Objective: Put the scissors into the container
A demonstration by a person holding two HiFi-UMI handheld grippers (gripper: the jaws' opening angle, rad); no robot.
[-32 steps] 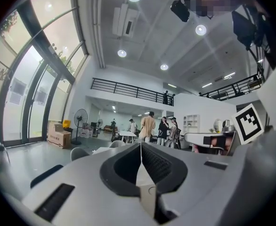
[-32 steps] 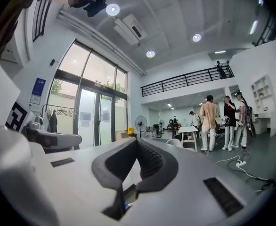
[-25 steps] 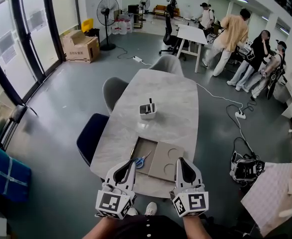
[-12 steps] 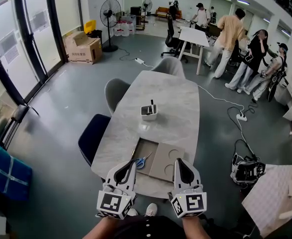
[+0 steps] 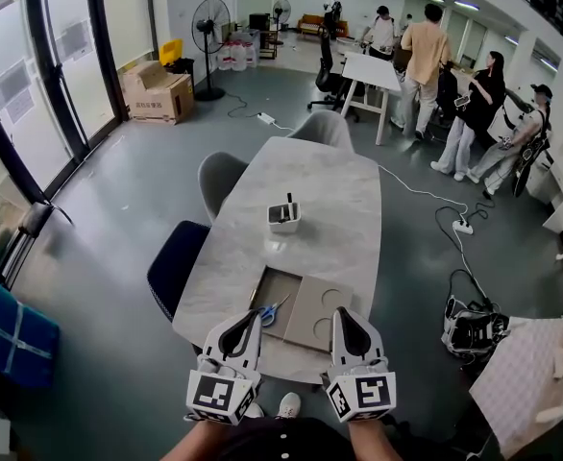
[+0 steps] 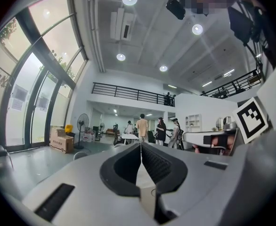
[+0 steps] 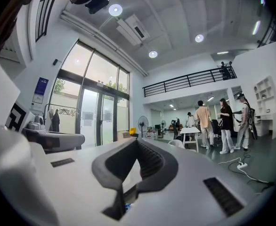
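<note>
Blue-handled scissors (image 5: 273,309) lie on a brown cardboard sheet (image 5: 305,310) at the near end of the marble table (image 5: 310,200). A small white container (image 5: 284,214) with a dark item standing in it sits mid-table. My left gripper (image 5: 254,314) hovers just left of the scissors, jaws shut and empty. My right gripper (image 5: 337,312) hangs over the cardboard's right part, jaws also shut and empty. Both gripper views look out level across the room: the left gripper (image 6: 140,145) and right gripper (image 7: 137,141) show closed tips, with no scissors between them.
Grey chairs (image 5: 218,176) and a dark blue chair (image 5: 174,265) stand along the table's left side, and another chair (image 5: 322,126) stands at the far end. Cables and a power strip (image 5: 462,226) lie on the floor at right. Several people stand near a white desk (image 5: 371,68) far back.
Both grippers stayed shut and almost still, the right one edging slightly left. The people at the back have shifted position. The scissors and container have not moved.
</note>
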